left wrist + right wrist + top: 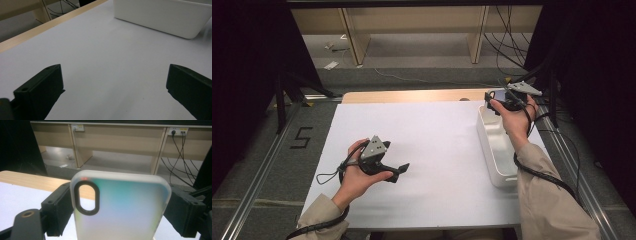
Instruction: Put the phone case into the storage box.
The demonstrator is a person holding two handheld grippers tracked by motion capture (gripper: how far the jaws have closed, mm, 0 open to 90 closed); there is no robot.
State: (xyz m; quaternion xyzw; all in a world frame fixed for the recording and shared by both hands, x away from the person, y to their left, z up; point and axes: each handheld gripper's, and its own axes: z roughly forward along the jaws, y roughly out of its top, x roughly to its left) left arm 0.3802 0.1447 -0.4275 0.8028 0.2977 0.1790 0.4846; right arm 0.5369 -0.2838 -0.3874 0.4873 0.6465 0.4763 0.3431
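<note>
Currently, a phone case (120, 207) is pinched by its two long edges between the black jaws of the right gripper (502, 100), held at upper right of the high view, over the far end of the white bin (497, 150). The left gripper (393, 171) is held low over the desk (437, 145) at lower left, jaws spread wide, nothing between them.

Risk (judged, not observed): the case is frosted, translucent plastic with rounded corners and a smooth, likely slick, flexible rim. Clamped only at the edges, it could bow or slip out, most likely into the bin or past the desk's far edge. A cable trailing along the right forearm could snag the bin wall.

Materials: the bin is glossy, rigid white plastic, rectangular with rounded corners. The desk surface is matte white with a pale wood strip (412, 96) along the far edge. An oval camera cut-out (86, 198) with a dark rim is seen in the case.
</note>
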